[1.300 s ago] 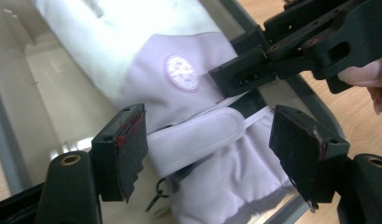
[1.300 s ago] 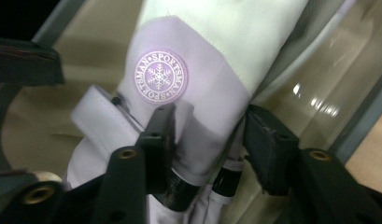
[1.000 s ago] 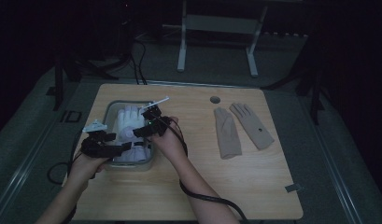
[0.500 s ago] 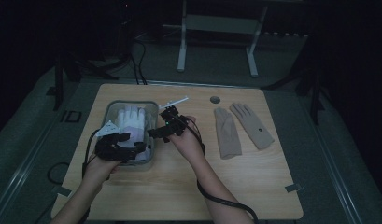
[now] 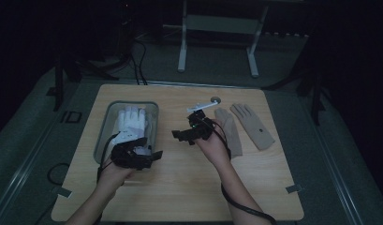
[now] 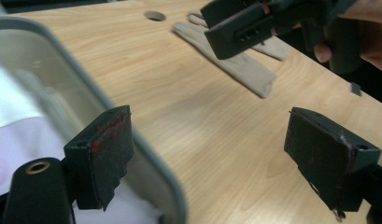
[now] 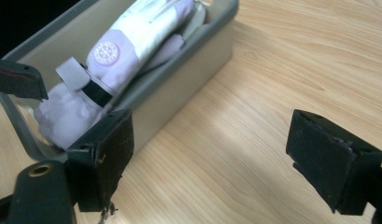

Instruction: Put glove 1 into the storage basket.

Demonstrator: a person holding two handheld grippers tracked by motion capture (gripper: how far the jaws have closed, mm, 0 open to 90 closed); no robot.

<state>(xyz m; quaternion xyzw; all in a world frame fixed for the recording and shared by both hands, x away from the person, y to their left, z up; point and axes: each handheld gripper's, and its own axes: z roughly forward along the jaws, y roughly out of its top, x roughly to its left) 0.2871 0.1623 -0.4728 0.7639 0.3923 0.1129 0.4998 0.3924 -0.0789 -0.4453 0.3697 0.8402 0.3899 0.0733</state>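
Two claws: left claw [image 5: 154,154] and right claw [image 5: 178,136], both released, nothing between the jaws of either.
Right claw motion: its jaws have just been opening; bare wood shows between them in the right gripper view.
White gloves [image 5: 129,124]: lying in the grey bin [image 5: 103,125] at the left of the surface [image 5: 180,187], fingers pointing away from the person, cuffs at the near end.
Glove detail: a round logo patch [image 7: 106,49] and a black-edged wrist strap [image 7: 81,81] show in the right gripper view; the pair appears stacked, one glove partly over the other.
Beige gloves [image 5: 245,127]: flat on the surface at the right, side by side, just beyond the right hand [image 5: 212,149].
Handling, judged: light, soft fabric that folds and drapes when lifted; not fragile, little slip against the pads.
Hold point, judged: the cuff or palm of a beige glove, where the cloth is thickest; a fingertip pinch lets the rest dangle.
Left claw position: at the near right corner of the bin, one jaw over the rim [image 6: 146,154].
Change from earlier frame: both claws were over the bin, close to the white gloves; now both sit further right, the right claw clear of the bin and close to the beige gloves.
White gloves since then: same place in the bin.
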